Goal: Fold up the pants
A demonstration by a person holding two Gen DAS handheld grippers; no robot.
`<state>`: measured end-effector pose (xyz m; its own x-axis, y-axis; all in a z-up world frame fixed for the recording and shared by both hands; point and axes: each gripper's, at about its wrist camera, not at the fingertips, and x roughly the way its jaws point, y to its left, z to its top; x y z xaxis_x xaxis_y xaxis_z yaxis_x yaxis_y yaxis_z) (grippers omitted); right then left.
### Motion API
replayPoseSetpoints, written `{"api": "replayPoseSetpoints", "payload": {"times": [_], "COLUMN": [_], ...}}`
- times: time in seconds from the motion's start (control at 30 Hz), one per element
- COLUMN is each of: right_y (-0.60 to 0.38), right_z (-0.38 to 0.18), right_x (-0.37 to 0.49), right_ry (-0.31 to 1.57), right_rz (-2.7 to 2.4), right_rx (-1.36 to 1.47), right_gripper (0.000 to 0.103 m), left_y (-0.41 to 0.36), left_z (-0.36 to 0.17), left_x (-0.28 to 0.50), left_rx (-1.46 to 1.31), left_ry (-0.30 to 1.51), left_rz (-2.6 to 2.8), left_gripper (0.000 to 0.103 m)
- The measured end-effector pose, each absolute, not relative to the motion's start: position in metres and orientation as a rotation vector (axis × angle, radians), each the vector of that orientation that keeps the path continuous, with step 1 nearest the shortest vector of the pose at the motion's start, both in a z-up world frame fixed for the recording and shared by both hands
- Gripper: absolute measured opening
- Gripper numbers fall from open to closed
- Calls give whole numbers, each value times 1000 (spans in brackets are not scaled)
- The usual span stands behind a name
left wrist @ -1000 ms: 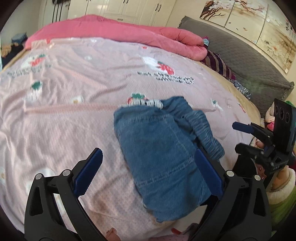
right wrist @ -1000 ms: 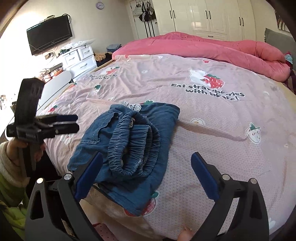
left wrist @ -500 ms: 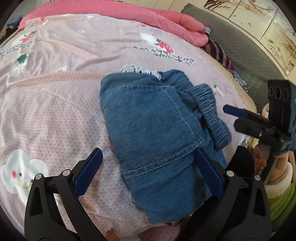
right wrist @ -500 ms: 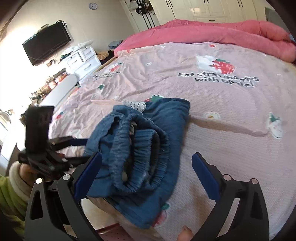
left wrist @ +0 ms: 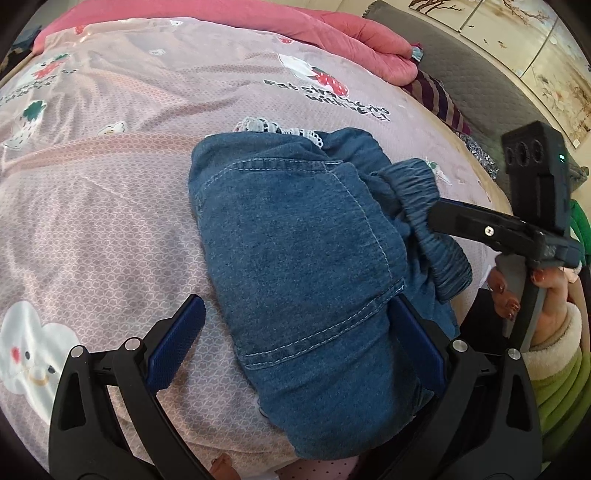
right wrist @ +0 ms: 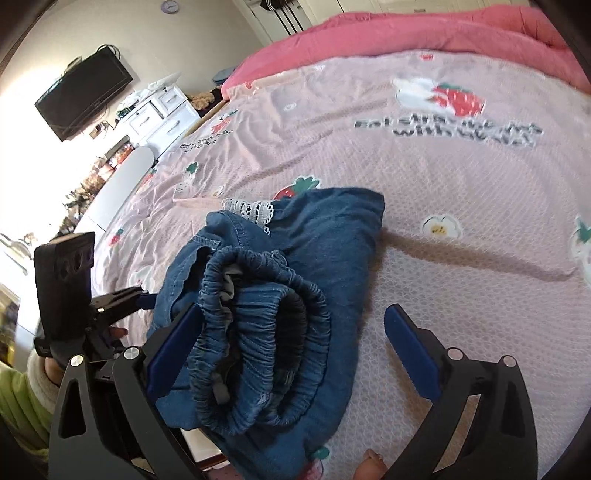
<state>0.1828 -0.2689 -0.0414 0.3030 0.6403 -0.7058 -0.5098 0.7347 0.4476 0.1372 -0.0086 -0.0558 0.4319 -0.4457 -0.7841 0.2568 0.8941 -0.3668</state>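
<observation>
My 2 hand-held grippers, left hand-held gripper [left wrist: 293,345] and right hand-held gripper [right wrist: 291,350], are wide, holding nothing. The bunched pants [left wrist: 295,258] lie near the bed [left wrist: 110,184] edge; a bad push could slide them off.

A folded pair of denim pants [right wrist: 295,295] is seen lying on a pink strawberry-print bedspread [right wrist: 461,177], with the gathered elastic waistband [right wrist: 258,343] turned toward the camera and a strip of white lace [right wrist: 251,210] showing at the far edge. The right gripper [right wrist: 291,354] is held with its blue-padded fingers [right wrist: 410,354] wide apart, the left pad touching the waistband. The left gripper [right wrist: 140,295] is seen beside the pants, its state unclear. A red quilt [right wrist: 424,33] is bunched behind.
</observation>
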Motion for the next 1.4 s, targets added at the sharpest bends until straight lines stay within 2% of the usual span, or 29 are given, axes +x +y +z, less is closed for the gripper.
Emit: {"api": "replayPoseSetpoints", "payload": {"times": [0.2,0.73,0.8,0.83,0.9,0.97,1.03,1.27,1.4], "right_y": [-270,-261,-261,-262,-263,-264,-266,-269,-270], "right_z": [-55,-62,-62,-62,-63,-64,-64,-54,-41], "right_x": [194,199,198,197,196,196,194,181,172], "right_ry": [1067,1061,1056,1055,1051,1049,1046,990,940], "right_rz": [803,863,880,899,902,903,904,885,882], "right_rx": [210,204,207,218,218,222,231,203,182], "right_gripper": [98,97,88,78,76,66,61,50,47], "left_y": [-11,-26,-28,-30,-30,-30,-30,-30,-30], "left_z": [-61,-63,-63,-63,-62,-60,-57,-49,-40], "left_x": [142,151,149,148,147,147,146,141,139], "left_rx": [-214,-196,-185,-177,-179,-157,-150,-139,-139], "left_ry": [1047,1042,1043,1041,1039,1031,1023,996,974], "left_rz": [-462,-491,-500,-500,-500,-486,-486,-481,-482], "left_gripper": [93,93,90,85,77,61,55,44,42]}}
